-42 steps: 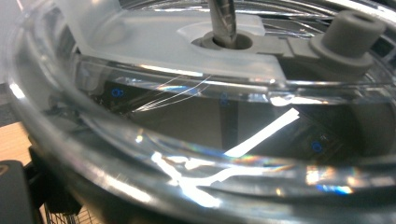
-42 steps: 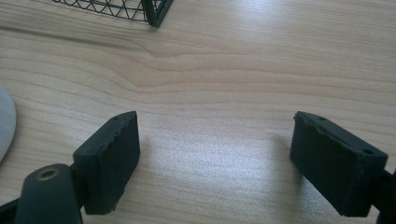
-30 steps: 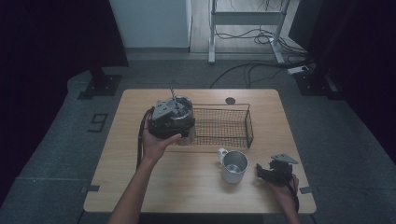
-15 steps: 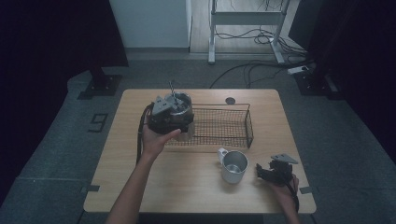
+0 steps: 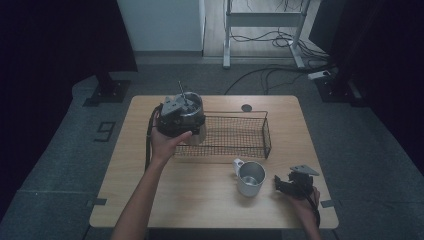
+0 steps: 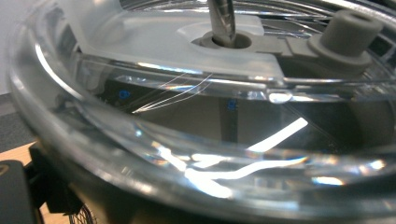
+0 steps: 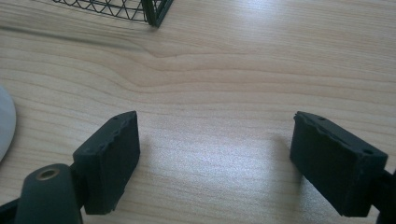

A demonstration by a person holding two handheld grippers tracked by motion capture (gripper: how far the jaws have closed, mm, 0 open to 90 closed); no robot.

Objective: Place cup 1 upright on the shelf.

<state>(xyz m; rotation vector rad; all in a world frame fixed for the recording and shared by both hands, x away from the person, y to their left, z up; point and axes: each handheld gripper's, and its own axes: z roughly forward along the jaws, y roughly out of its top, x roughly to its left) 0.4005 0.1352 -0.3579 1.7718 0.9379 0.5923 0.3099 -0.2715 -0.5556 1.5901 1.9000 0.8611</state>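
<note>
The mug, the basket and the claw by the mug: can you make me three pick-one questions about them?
1. Where is the metal mug?
A. inside the basket
B. on the table, in front of the basket
C. on the floor

2. What colour is the wire basket?
A. black
B. red
C. yellow

3. How is the right claw?
A. shut on the mug
B. shut on a spoon
C. open, with nothing in it

Answers:
1 B, the high view shows the mug standing on the wood on the person's side of the basket.
2 A, its wires look black.
3 C, the jaws stand apart with only bare table between them.
</note>
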